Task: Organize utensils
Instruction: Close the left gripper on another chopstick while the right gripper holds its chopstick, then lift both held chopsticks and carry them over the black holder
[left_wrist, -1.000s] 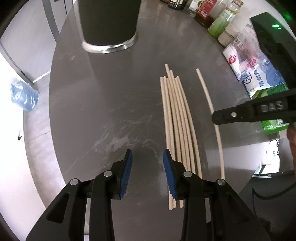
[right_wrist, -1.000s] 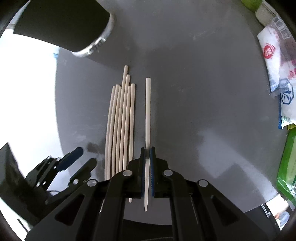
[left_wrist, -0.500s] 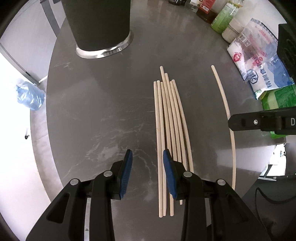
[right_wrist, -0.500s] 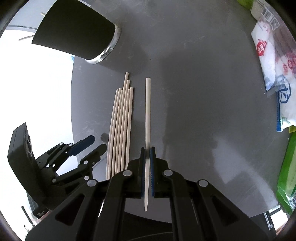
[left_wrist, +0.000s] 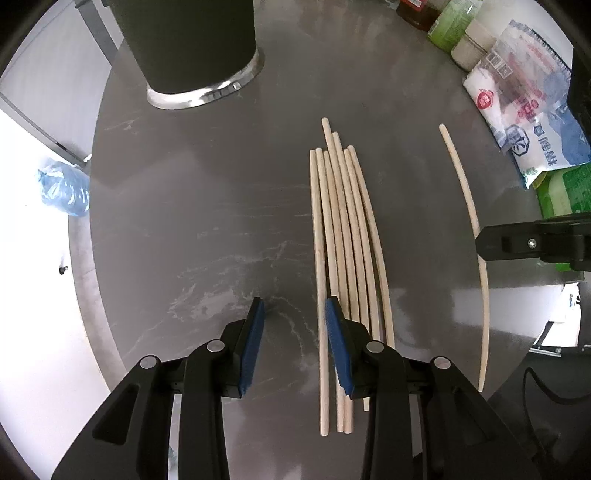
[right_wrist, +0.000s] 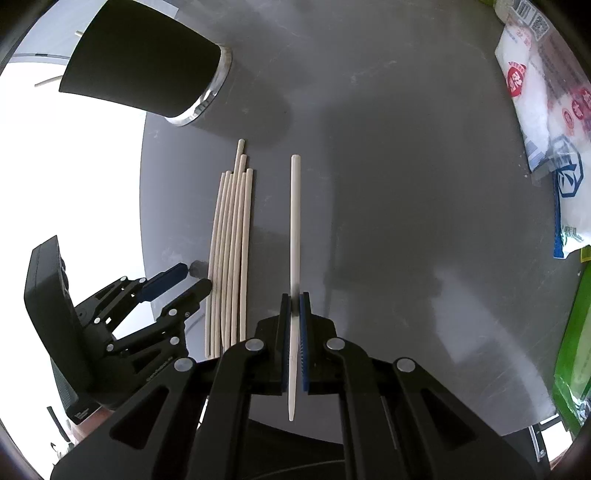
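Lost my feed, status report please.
Right gripper shut on single chopstick. Left gripper open, beside chopstick bundle. Black holder unobstructed.

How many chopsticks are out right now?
7, though overlap may hide one: six bundled on the table beside the left gripper, bundle, and one chopstick clamped in the right gripper.

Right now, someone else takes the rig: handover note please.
Right claw: shut on a single chopstick, gripped toward its pointed end, lifted off the table.
Left claw: open, empty, hovering at the near end of the chopstick bundle.
Bundle lies on the table in front of the black holder, which stands upright at the far side.
Done: one stick picked up.
Left: get it and the bundle into the holder, presumably.
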